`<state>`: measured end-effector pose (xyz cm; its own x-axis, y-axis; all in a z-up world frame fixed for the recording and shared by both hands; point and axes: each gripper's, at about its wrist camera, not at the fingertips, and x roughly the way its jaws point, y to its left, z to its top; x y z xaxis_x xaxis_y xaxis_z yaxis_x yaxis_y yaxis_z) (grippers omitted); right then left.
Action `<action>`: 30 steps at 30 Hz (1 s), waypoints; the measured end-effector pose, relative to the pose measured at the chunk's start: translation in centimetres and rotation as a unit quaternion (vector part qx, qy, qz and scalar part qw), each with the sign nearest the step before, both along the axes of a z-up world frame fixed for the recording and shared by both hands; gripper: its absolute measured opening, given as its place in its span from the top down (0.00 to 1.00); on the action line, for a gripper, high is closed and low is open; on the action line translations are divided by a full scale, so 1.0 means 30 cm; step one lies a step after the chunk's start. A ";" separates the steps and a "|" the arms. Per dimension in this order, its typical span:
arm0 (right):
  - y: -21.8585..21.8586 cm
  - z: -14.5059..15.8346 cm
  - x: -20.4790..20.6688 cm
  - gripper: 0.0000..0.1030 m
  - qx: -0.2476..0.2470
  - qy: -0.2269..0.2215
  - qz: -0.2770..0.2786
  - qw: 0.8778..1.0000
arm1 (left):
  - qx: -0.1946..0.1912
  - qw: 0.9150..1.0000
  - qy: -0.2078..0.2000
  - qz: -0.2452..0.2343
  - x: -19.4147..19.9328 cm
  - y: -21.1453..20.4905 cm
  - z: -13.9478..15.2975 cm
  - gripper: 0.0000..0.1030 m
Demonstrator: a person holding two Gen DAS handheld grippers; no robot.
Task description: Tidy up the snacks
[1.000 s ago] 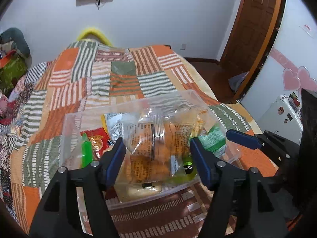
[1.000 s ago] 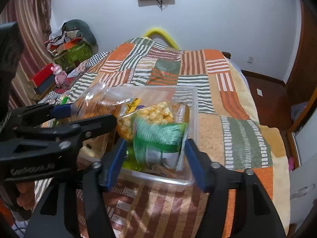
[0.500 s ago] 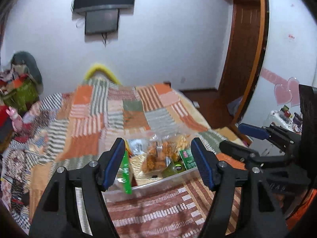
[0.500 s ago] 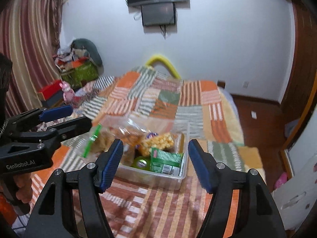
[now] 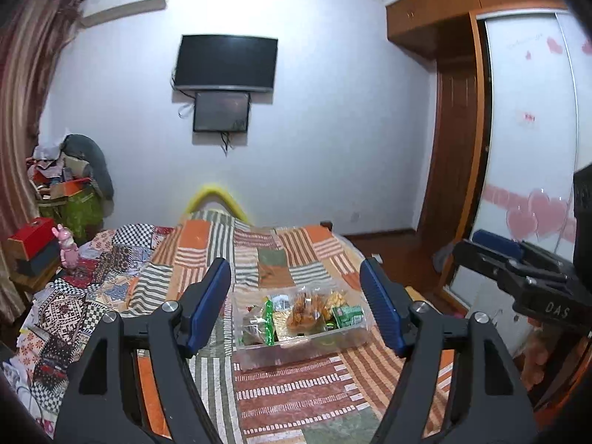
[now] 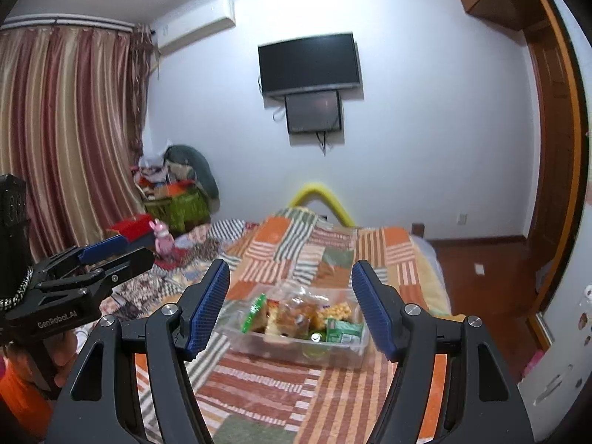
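The box (image 5: 301, 347) is clear, glossy plastic, and the snack packets (image 5: 307, 310) inside are shiny, crinkled film. The bedspread (image 5: 266, 259) beneath is matt woven cloth in stripes. Both the left gripper (image 5: 296, 303) and the right gripper (image 6: 290, 303) are matt black plastic with ribbed blue pads (image 6: 209, 307) and bright metal screws. The door (image 6: 555, 170) is polished wood.

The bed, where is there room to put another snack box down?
The quilt is bare in front of the clear snack bin, and again behind it, up toward the yellow headboard. The left side is crowded with a patterned blanket and a pink bunny toy. The bin itself is full of snack bags.
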<state>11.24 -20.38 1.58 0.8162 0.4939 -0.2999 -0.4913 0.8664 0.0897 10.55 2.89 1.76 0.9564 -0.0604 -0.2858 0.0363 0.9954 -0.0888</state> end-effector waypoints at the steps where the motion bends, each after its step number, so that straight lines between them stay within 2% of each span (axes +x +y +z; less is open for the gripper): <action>1: 0.000 0.005 -0.020 0.34 0.002 -0.005 0.000 1.000 | -0.002 1.000 -0.007 0.003 -0.026 0.000 0.009 0.29; 6: 0.007 -0.004 -0.064 0.31 0.007 -0.014 0.001 1.000 | -0.002 1.000 -0.024 0.012 -0.095 -0.008 0.026 0.22; 8: 0.010 -0.012 -0.071 0.22 0.009 -0.015 0.000 1.000 | 0.001 0.999 -0.028 0.015 -0.115 -0.015 0.022 0.19; 15: 0.012 -0.014 -0.087 0.00 0.016 -0.031 -0.019 0.999 | 0.006 0.999 -0.033 0.025 -0.144 -0.029 0.005 0.04; 18: 0.012 -0.012 -0.087 0.00 0.017 -0.033 -0.024 0.999 | 0.010 0.999 -0.038 0.027 -0.156 -0.041 -0.002 0.01; 30: 0.016 -0.041 -0.118 0.00 -0.001 -0.037 -0.034 0.999 | 0.020 0.999 -0.028 0.026 -0.145 -0.052 -0.030 0.00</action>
